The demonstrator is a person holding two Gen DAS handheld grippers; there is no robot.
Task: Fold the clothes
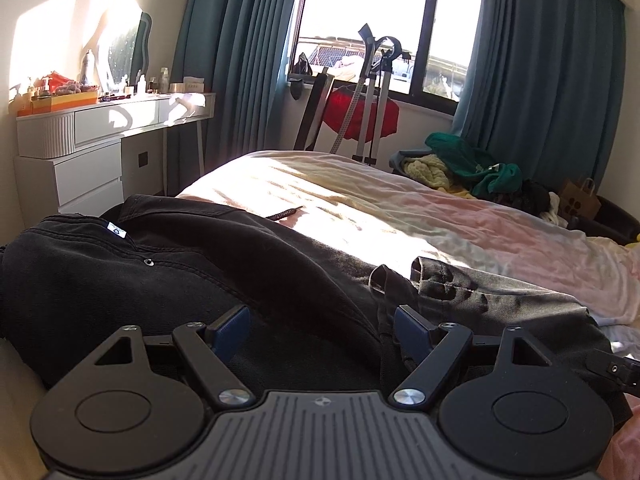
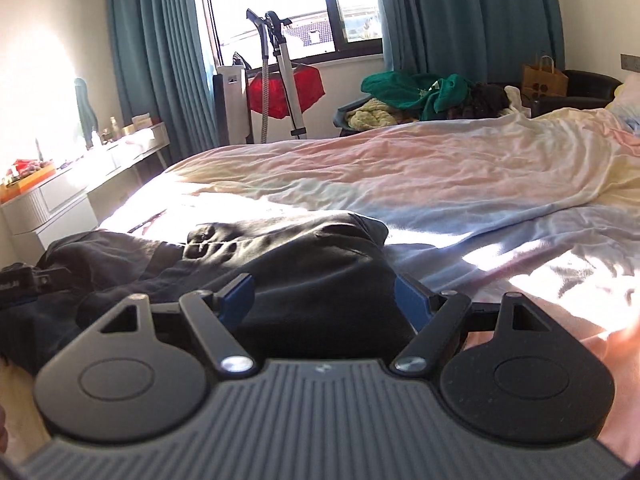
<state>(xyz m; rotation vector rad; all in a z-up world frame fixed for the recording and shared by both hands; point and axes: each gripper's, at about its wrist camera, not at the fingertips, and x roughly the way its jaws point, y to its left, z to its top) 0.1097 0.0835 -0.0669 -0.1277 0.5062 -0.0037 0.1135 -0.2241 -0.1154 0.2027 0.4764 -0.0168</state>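
A pair of black jeans (image 1: 180, 264) lies rumpled on the near edge of the bed (image 1: 460, 220), its long axis running left to right across both views, waistband end before the left tongs (image 1: 322, 330) and the bunched leg end before the right tongs (image 2: 324, 300). Both tongs are spread wide, pinching nothing, low just above the cloth. Beyond the bed, a basket (image 2: 344, 114) holds heaped green and yellow clothes.

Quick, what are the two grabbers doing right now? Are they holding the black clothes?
Left gripper: jaws open, holding nothing, over the black garment.
Right gripper: jaws open, holding nothing, over the same garment.
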